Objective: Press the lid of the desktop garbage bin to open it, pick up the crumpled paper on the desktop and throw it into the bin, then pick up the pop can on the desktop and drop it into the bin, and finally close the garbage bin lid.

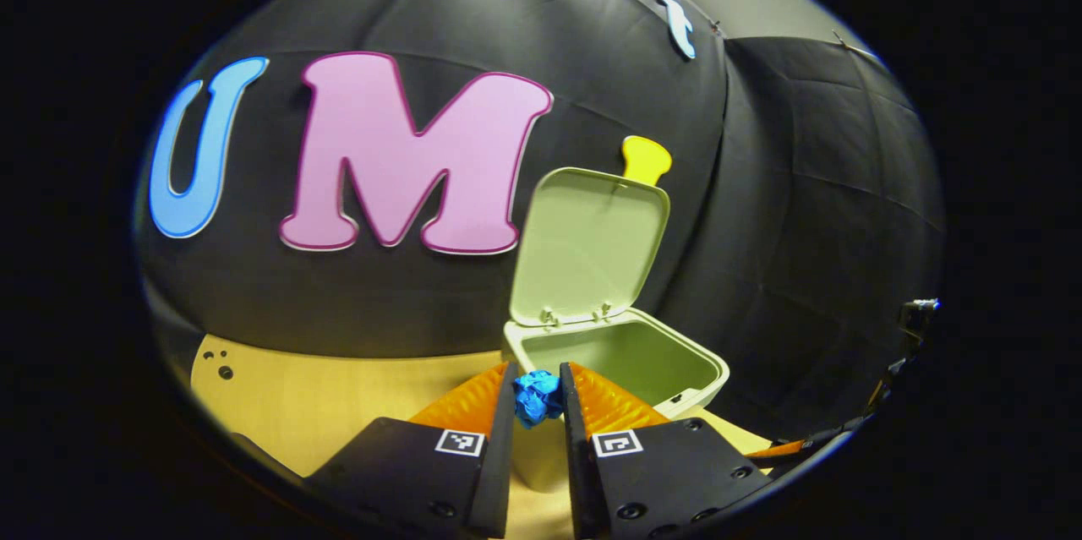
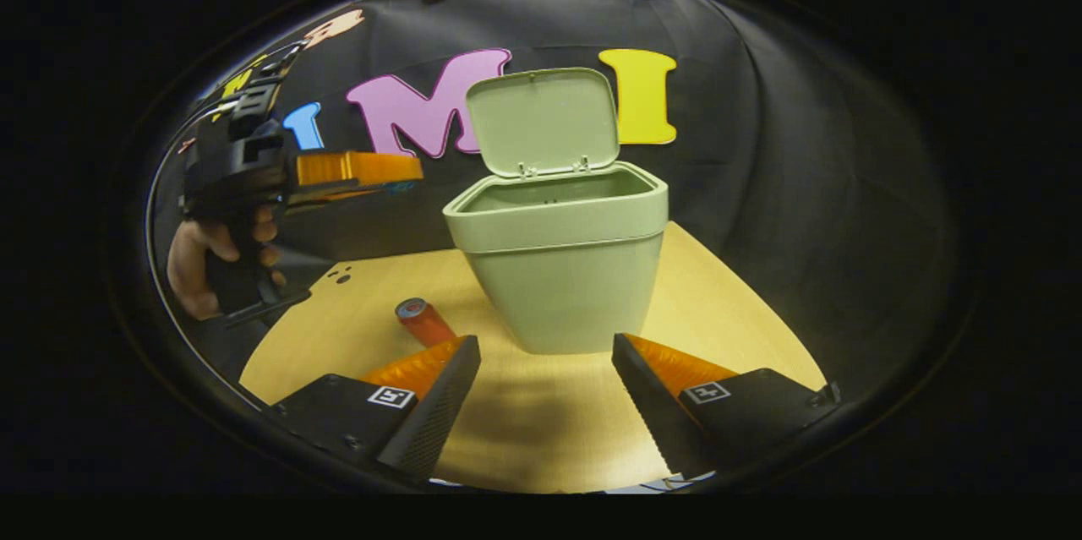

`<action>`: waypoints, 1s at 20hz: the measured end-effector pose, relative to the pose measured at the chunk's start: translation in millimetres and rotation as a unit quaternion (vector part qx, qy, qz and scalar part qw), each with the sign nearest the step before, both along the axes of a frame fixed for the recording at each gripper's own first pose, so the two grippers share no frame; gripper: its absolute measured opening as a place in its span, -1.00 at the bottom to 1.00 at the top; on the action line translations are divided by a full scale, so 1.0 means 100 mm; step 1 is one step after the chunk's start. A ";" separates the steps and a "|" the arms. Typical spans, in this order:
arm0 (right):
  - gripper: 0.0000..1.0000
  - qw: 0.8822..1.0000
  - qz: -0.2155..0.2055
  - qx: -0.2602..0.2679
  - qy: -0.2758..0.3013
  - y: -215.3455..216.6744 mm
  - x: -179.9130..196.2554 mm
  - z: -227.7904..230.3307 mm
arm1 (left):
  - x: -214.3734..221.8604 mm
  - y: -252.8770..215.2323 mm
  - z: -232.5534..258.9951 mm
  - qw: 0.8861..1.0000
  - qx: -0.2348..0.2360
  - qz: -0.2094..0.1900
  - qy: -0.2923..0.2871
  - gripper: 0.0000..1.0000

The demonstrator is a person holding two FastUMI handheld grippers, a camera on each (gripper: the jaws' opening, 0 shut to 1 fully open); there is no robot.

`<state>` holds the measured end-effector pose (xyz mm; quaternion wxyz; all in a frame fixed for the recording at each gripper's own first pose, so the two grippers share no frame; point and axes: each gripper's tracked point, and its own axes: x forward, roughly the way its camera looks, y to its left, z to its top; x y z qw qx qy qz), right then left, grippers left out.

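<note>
Black cloth backs a pale wooden desktop (image 2: 727,303) on which the garbage bin (image 2: 562,270) stands with its lid (image 2: 541,119) raised upright at the rear hinge. No brand or readable writing can be made out on the bin; small square black-and-white markers are seen on both tools, but nothing legible. In the left gripper view, the left gripper (image 1: 538,399) is closed on the crumpled paper (image 1: 536,396), a blue wad pinched between both fingers at the near rim of the open bin. Its lower part is hidden between the fingers. In the right gripper view, the right gripper (image 2: 545,367) is held wide open with nothing in it, facing the bin's front. The pop can (image 2: 425,324) lies on its side left of the bin, its near end cut off by a finger; any label cannot be made out. The left gripper is seen there too, held by a hand (image 2: 196,265).
</note>
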<state>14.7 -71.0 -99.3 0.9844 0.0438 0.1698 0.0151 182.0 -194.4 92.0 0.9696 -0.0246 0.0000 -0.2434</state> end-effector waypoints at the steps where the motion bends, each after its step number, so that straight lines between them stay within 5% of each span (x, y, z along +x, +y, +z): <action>1: 0.98 1.000 -0.001 0.000 0.000 -0.03 0.00 0.00 | 0.04 -0.09 -0.01 1.000 0.000 -0.008 0.003 -0.36; 11: 0.98 1.000 0.003 -0.004 0.014 -0.18 0.16 -0.06 | 0.22 -0.62 -0.21 0.997 0.024 -0.061 0.031 -0.22; 14: 0.97 1.000 0.006 -0.003 0.018 -0.16 0.22 -0.08 | 0.29 -0.58 -0.25 0.997 0.020 -0.056 0.038 0.05; 15: 0.98 1.000 0.006 -0.003 0.019 -0.15 0.23 -0.10 | 0.31 -0.59 -0.25 0.997 0.015 -0.061 0.038 0.43; 19: 0.98 1.000 0.011 -0.001 0.027 -0.09 0.25 -0.15 | 0.32 -0.45 -0.13 0.999 0.006 -0.044 0.019 0.66; 20: 0.98 1.000 0.011 0.000 0.028 -0.07 0.26 -0.15 | 0.31 -0.39 -0.10 0.999 0.002 -0.037 0.014 0.90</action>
